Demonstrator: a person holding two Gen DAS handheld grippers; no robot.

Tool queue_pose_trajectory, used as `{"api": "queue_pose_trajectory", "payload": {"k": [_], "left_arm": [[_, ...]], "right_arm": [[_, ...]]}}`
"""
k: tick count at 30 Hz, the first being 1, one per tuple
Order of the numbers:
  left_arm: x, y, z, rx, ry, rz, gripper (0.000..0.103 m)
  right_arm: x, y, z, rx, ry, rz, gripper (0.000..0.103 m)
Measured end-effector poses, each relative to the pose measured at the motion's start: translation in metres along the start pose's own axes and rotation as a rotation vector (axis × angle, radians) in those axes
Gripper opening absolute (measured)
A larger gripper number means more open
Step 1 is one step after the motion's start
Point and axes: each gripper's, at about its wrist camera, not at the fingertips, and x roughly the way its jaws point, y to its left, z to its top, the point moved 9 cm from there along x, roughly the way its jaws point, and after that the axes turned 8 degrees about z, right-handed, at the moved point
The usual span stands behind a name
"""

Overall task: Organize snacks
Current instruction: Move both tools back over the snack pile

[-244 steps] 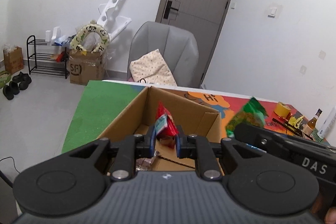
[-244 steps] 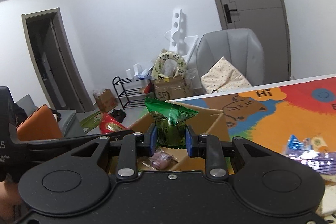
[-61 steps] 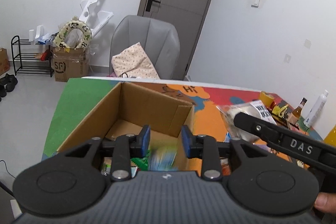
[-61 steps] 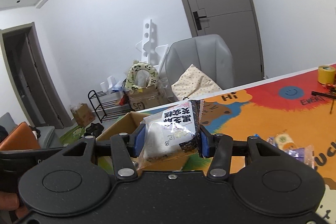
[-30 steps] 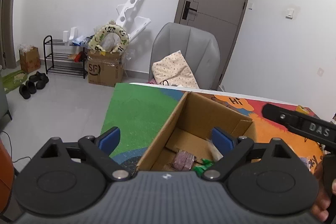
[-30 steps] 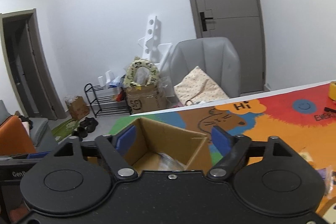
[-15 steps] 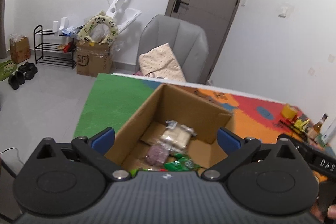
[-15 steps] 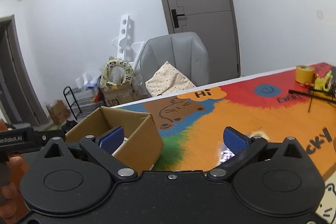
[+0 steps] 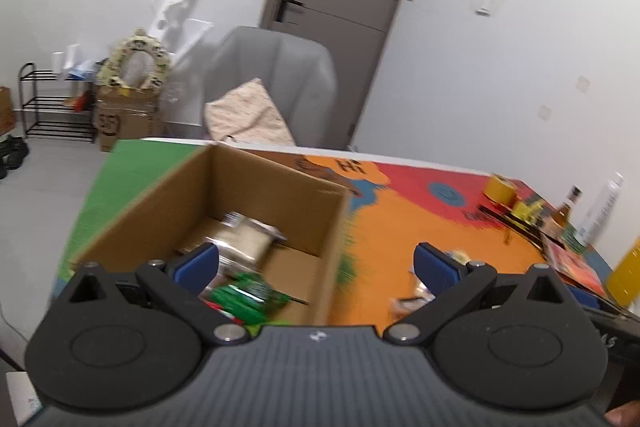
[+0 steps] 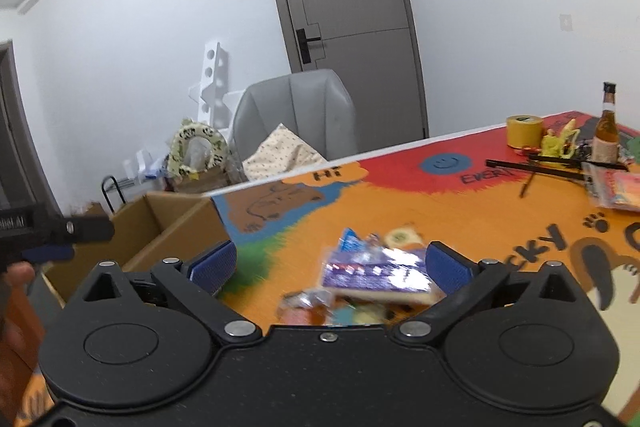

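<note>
An open cardboard box (image 9: 256, 187) stands at the left end of the colourful table mat; it also shows in the right wrist view (image 10: 176, 227). Inside lie a clear-wrapped pale snack (image 9: 244, 239) and a green packet (image 9: 244, 295). My left gripper (image 9: 316, 265) is open and empty, over the box's right wall. My right gripper (image 10: 330, 265) is open and empty, just above a pile of loose snacks: a purple and silver pack (image 10: 376, 271) and small wrapped pieces (image 10: 308, 301). A few loose snacks (image 9: 420, 291) lie right of the box.
At the table's far right stand a yellow tape roll (image 10: 524, 131), a brown bottle (image 10: 607, 135), black sticks (image 10: 556, 167) and a red packet (image 10: 618, 191). A grey chair (image 10: 296, 111) with a cushion stands behind the table.
Both grippers have swung right. The left one moved from over the box middle to its right wall. The right one came down over the snack pile. Both stay open.
</note>
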Motion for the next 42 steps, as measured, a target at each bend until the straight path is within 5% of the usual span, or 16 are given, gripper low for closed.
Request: {"api": "queue_pose_trajectory", "payload": {"k": [15,19,25,42], "left_arm": [[0.001,-0.062,-0.034,0.077,0.091,-0.078,0.103],[0.001,-0.076,-0.04,0.1,0.089,-0.107,0.103],[0.009,-0.089,-0.053,0.113,0.109,-0.113,0.1],[0.064,-0.104,-0.092,0.1,0.221,-0.136,0.056]], "right_arm": [[-0.021,-0.026,-0.019,-0.09,0.064,-0.025,0.101],[-0.019,-0.033,-0.026,-0.065,0.088,0.018,0.08],[-0.013,-0.043,-0.034,-0.105,0.117,-0.002,0.07],[0.016,-0.048,-0.053,0.032,0.208,0.063,0.062]]}}
